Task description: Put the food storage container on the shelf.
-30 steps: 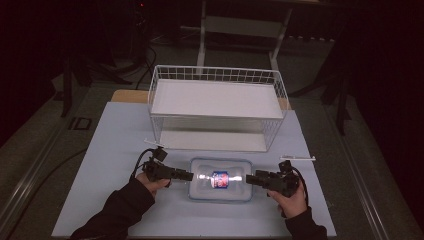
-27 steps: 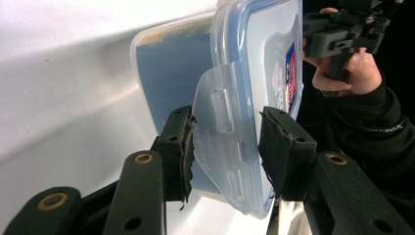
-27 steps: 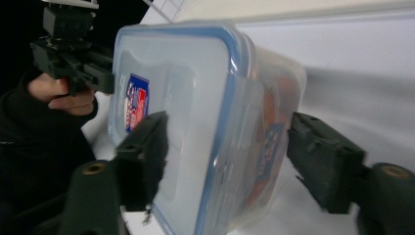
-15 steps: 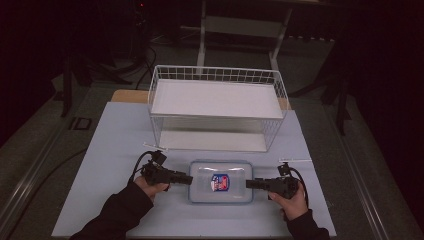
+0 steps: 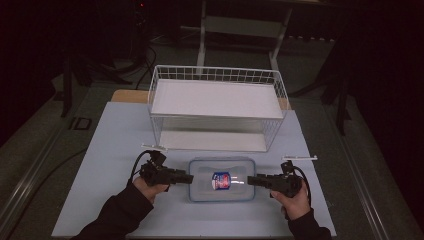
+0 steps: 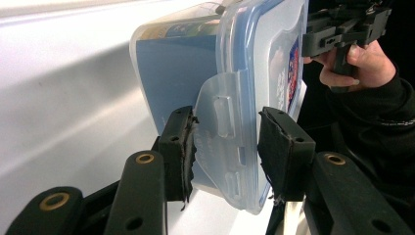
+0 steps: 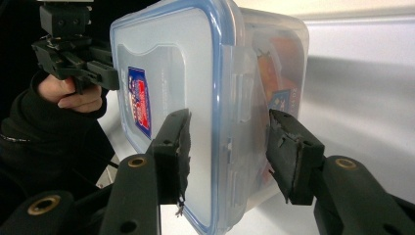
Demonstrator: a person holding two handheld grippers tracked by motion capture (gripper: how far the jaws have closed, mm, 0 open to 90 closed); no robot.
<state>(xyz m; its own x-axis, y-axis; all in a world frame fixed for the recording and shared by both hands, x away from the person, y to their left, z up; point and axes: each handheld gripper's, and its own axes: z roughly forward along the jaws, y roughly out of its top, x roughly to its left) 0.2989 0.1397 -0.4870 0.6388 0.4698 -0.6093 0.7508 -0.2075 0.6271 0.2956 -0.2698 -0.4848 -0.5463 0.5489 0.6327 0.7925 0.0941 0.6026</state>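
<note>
1. At the container's [image 5: 222, 179] right end, the right claw [image 7: 227, 161] has just been closing; its jaws bracket the lid latch [image 7: 238, 98], a gap remaining.
2. The left claw [image 6: 225, 147] likewise straddles the left latch [image 6: 221, 115], not clamped.
3. The container rests on the counter [image 5: 115, 145], before the wire basket [image 5: 217, 107]; unlatching appears imminent.

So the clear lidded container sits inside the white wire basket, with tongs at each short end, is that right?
Not quite. The container sits on the table in front of the wire basket, not inside it, as the high view shows. The left tongs and right tongs are at its short ends.
</note>
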